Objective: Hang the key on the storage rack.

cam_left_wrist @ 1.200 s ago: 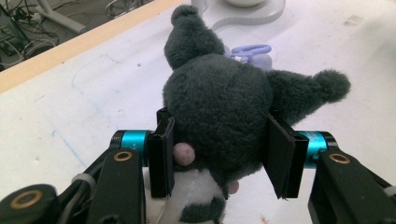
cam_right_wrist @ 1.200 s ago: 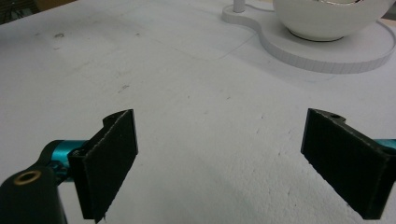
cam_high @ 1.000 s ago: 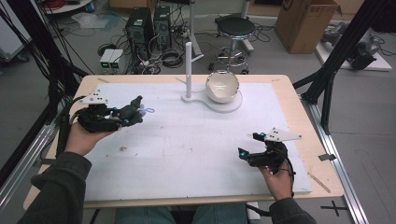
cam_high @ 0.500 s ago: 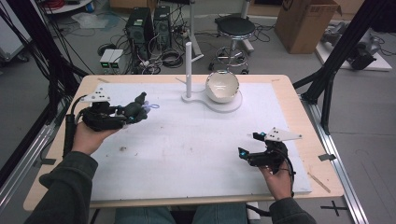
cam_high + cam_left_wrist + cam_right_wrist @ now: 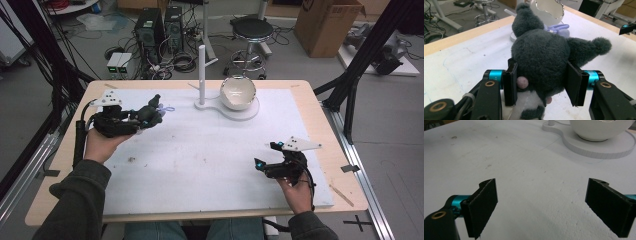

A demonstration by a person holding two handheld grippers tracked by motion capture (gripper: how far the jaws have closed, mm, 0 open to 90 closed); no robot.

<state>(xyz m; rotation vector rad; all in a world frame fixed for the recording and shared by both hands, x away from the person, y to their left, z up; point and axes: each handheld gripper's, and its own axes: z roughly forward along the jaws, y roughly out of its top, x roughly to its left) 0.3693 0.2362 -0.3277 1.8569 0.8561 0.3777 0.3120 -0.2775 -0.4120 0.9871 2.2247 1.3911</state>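
The soft dark plush toy could be squeezed out of the grip or twisted, since it is clamped across its rounded, yielding head only, with the white body hanging below the jaws; a quick swing could let the fur slide on the pads. The purple loop at the far side of the toy could also be caught on the white post or on the rim of the white bowl if the toy is carried close past the stand. The toy is held between the 2 jaws of the left gripper, above the left part of the tabletop, with its ears pointing away from the hand. The jaws of the right gripper are spread wide with nothing between them, low over the tabletop at the right, well apart from the toy.
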